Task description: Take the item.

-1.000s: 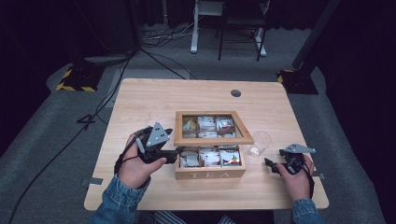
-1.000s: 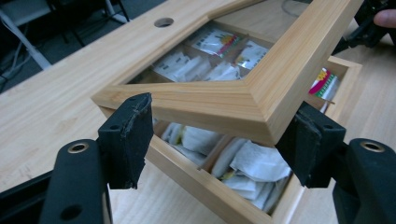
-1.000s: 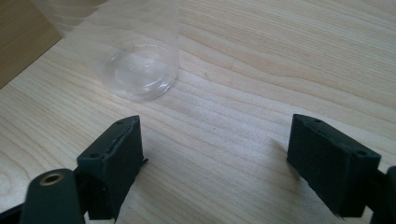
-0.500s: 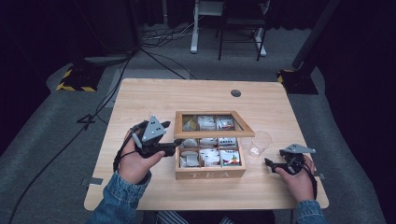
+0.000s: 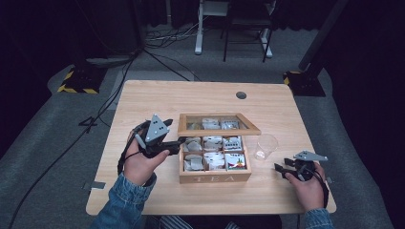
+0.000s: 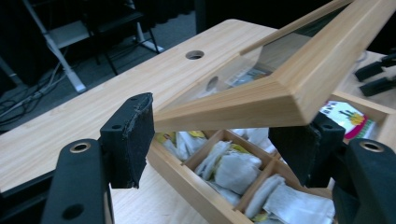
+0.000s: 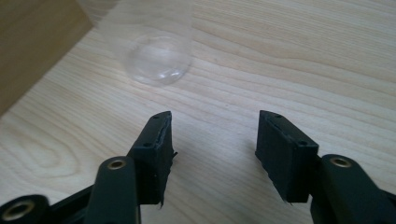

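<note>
A wooden tea box (image 5: pixel 215 179) sits mid-table, its compartments filled with tea bags (image 6: pixel 233 168). Its glass-paned lid (image 5: pixel 217 130) is tilted up, hinged at the far side. My left gripper (image 5: pixel 180 141) is at the lid's front left corner. In the left gripper view the lid (image 6: pixel 261 100) rests over the open left gripper (image 6: pixel 217 135), whose jaws stand wide apart below the wooden frame. My right gripper (image 5: pixel 281 170) is low at the table's right, open with nothing between its jaws. A clear plastic cup (image 7: pixel 156 51) stands just ahead of the right gripper (image 7: pixel 212 140).
The cup (image 5: pixel 265 146) stands close to the box's right wall (image 7: pixel 32 42). A round cable hole (image 5: pixel 241 95) is in the table's far part. Bare wood lies left of and behind the box. Chair and desk legs stand on the floor beyond.
The left gripper has risen and carried the lid's front edge higher, opening the box wider. The right gripper has stayed in place.
</note>
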{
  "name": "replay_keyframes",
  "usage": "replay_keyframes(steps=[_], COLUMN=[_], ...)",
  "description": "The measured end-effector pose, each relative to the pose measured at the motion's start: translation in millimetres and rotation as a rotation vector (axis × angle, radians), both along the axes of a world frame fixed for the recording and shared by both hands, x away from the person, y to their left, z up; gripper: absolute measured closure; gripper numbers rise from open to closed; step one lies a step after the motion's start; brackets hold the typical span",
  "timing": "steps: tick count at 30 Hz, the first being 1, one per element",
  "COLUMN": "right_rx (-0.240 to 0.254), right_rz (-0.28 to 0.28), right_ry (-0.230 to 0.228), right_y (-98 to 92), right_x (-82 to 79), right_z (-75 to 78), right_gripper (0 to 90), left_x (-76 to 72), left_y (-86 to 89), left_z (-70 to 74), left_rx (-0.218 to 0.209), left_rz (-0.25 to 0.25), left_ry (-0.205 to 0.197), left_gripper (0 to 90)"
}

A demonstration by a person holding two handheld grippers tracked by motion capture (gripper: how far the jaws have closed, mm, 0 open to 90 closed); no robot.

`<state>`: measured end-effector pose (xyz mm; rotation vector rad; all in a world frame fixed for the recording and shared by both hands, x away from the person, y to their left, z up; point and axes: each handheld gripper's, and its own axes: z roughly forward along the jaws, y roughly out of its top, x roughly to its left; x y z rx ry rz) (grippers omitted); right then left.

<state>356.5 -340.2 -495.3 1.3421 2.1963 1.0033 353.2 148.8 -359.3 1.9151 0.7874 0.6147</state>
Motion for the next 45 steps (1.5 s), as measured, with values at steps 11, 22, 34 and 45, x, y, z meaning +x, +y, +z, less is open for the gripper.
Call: replay_keyframes(steps=[11,22,34,45], right_rx=[0.028,0.068,0.073,0.065], right_rz=[0.006,0.01,0.07,0.142], right_ry=[-0.006,0.008,-0.009,-0.039], right_y=[10.9,20.4,50.3,74.3], right_x=[-5.0,-10.8,-17.7,-35.4], right_z=[14.3,40.1,76.0,110.0], right_gripper=[49.0,51.8,55.8,58.0], left_x=[1.5,4.9,5.1,5.1], left_y=[-0.2,0.7,-2.1,-2.8], left_z=[1.0,1.9,0.3,-0.1], left_rx=[-0.008,-0.028,-0.007,-0.014], left_rz=[0.006,0.003,0.007,0.014], left_ry=[-0.006,-0.005,-0.021,-0.029], left_gripper=[31.8,31.8,31.8,31.8])
